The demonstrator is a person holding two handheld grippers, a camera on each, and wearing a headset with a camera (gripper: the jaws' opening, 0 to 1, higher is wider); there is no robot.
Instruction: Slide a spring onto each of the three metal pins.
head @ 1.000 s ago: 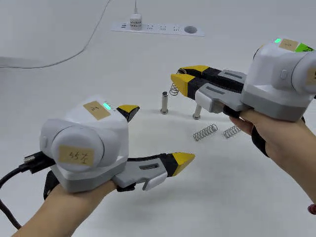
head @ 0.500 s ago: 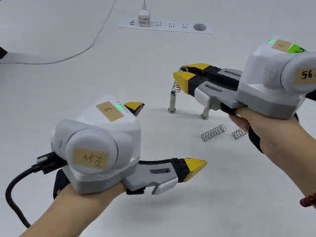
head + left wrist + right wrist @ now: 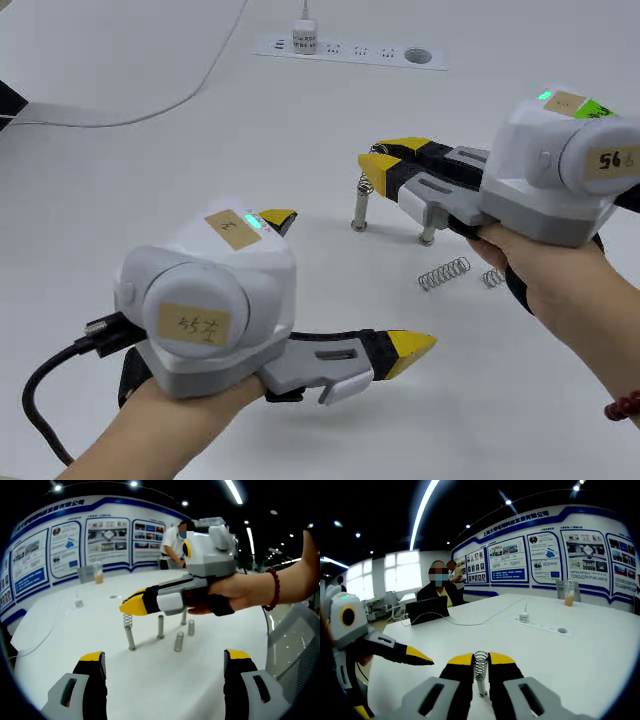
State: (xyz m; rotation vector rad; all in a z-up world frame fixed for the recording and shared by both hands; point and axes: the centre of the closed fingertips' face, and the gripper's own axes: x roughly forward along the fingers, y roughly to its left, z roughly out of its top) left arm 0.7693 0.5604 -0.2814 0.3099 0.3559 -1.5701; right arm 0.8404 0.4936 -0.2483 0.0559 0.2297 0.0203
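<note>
My right gripper [image 3: 380, 155] is shut on a spring [image 3: 365, 185] and holds it upright over the top of the left metal pin [image 3: 360, 212]. In the right gripper view the spring [image 3: 480, 665] stands between the closed-in jaws with the pin [image 3: 481, 687] under it. The left gripper view shows the spring [image 3: 127, 620] atop that pin [image 3: 131, 641], a second pin [image 3: 160, 627] beside it, and the right gripper [image 3: 131, 607] above. Another pin [image 3: 428, 230] stands under the right gripper. Two loose springs [image 3: 443, 273] [image 3: 492, 277] lie on the table. My left gripper [image 3: 340, 282] hangs open, near and to the left.
A white power strip [image 3: 350, 50] with a plug and a grey cable lies at the table's far edge. A black cable [image 3: 50, 385] trails from my left gripper. Across the table a person sits at a laptop [image 3: 427, 611]. A cup with an orange drink [image 3: 568, 599] stands far off.
The right gripper has brought the spring from beside the left pin to right over its top. The head camera has shifted; the left gripper stays open in the same place.
</note>
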